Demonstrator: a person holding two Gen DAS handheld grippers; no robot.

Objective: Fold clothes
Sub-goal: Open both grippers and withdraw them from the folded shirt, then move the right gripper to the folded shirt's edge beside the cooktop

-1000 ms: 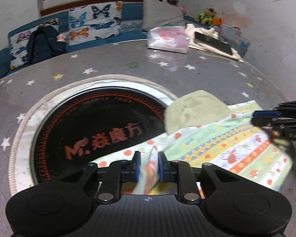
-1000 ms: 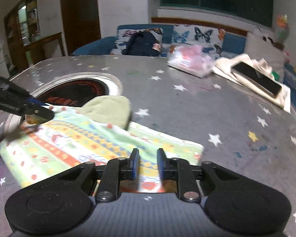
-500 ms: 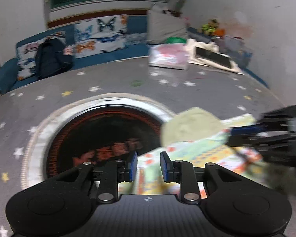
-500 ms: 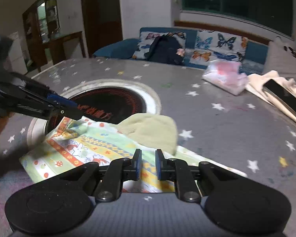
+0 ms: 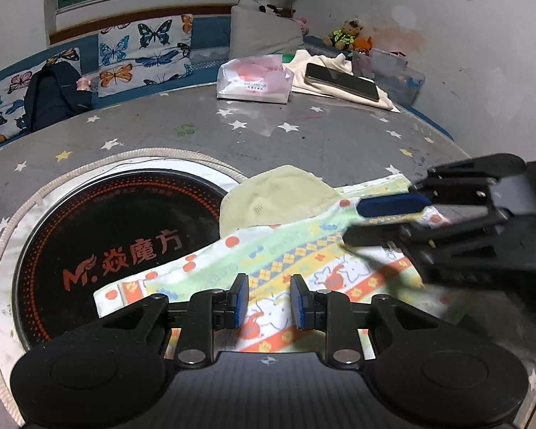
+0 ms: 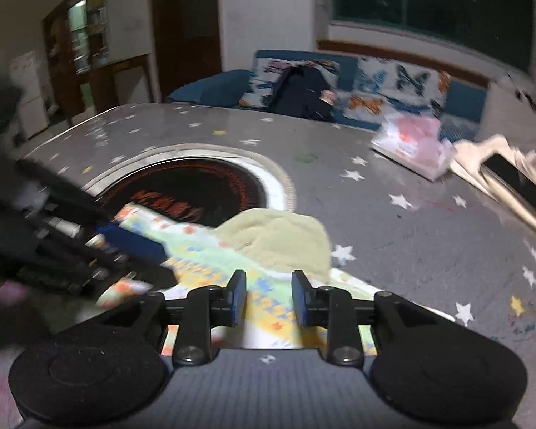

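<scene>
A patterned children's garment (image 5: 286, 257) with stripes and red dots lies flat on the grey starred table (image 5: 303, 136). A pale green part (image 5: 278, 200) sticks out at its far edge. My left gripper (image 5: 269, 302) hovers open over the near edge, with only cloth below the gap. Over the garment's right end my right gripper (image 5: 375, 221) comes in from the right, fingers apart. In the blurred right wrist view the right gripper (image 6: 268, 298) stands open above the garment (image 6: 211, 250), beside the green part (image 6: 282, 236). The left gripper (image 6: 139, 254) reaches in from the left.
A round black cooktop (image 5: 107, 232) with orange lettering is set in the table, partly under the garment. At the far side lie a pink packet (image 5: 253, 80) and a phone (image 5: 339, 80) on a cream cloth. A sofa with butterfly cushions (image 5: 146, 50) and a dark bag (image 5: 53, 96) stand behind.
My left gripper let go of the bunched cloth edge and opened. The right gripper opened too and moved left over the garment, which now lies flat.
</scene>
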